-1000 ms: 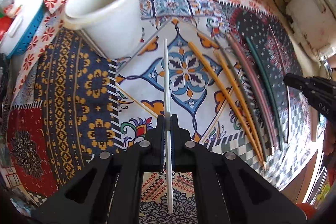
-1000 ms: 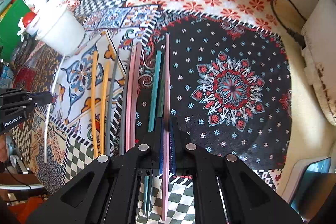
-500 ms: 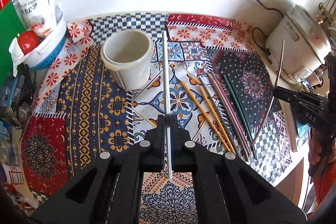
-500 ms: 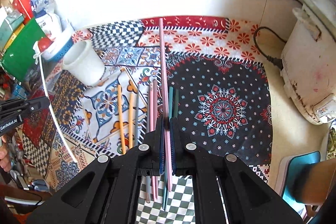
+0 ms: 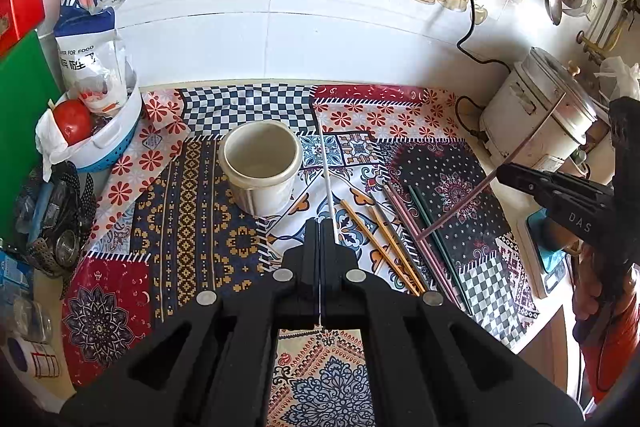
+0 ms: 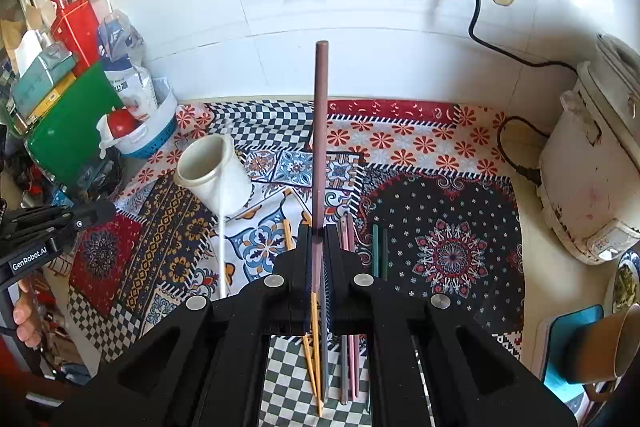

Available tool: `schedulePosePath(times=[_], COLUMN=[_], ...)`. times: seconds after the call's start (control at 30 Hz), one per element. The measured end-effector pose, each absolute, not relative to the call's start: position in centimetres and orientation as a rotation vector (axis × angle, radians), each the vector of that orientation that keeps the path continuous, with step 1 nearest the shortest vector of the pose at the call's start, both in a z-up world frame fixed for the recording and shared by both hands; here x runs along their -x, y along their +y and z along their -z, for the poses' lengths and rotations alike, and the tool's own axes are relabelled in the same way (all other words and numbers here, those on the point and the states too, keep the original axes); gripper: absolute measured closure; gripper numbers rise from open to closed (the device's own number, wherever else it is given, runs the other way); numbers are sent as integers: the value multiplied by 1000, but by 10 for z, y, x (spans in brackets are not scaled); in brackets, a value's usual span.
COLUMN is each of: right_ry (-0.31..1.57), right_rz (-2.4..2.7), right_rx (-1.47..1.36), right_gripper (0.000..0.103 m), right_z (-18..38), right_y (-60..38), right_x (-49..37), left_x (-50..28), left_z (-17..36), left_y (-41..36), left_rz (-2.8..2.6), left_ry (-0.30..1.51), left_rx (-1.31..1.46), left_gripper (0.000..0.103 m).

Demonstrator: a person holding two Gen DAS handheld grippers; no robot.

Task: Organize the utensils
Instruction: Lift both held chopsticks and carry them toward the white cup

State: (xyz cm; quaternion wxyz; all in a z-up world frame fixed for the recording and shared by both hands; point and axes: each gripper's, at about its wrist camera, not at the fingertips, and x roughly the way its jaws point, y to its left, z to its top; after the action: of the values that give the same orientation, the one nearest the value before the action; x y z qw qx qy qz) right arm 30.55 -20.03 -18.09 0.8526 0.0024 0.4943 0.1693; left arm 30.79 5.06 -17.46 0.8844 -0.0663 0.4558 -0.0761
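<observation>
Chopsticks: one white chopstick (image 5: 327, 183) clenched in the left gripper (image 5: 321, 227) jaws; one mauve chopstick (image 6: 320, 147) clenched in the right gripper (image 6: 317, 231) jaws, both lifted above the surface (image 5: 192, 227). Loose chopsticks (image 5: 400, 243) lie right of the white cup (image 5: 260, 167). Right view alone shows a brown mug (image 6: 600, 347) at the surface's right edge. Bare cloth left of cup.
</observation>
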Motion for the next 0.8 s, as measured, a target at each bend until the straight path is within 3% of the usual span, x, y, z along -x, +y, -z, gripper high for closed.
schedulePosePath(times=[0.13, 0.37, 0.8], right_ry=[1017, 1000, 1015], right_rz=[-347, -302, -206], right_rx=[-5, -24, -56], right_gripper=[98, 98, 98], right_z=[174, 170, 176], right_y=[-192, -198, -223], right_x=[-309, -313, -318], left_x=[-323, -359, -432], left_z=[197, 255, 332], left_y=[52, 14, -36], left_rz=[199, 283, 267], left_ry=[1030, 1180, 1351], left_rx=[157, 83, 0], left_gripper=[103, 88, 87])
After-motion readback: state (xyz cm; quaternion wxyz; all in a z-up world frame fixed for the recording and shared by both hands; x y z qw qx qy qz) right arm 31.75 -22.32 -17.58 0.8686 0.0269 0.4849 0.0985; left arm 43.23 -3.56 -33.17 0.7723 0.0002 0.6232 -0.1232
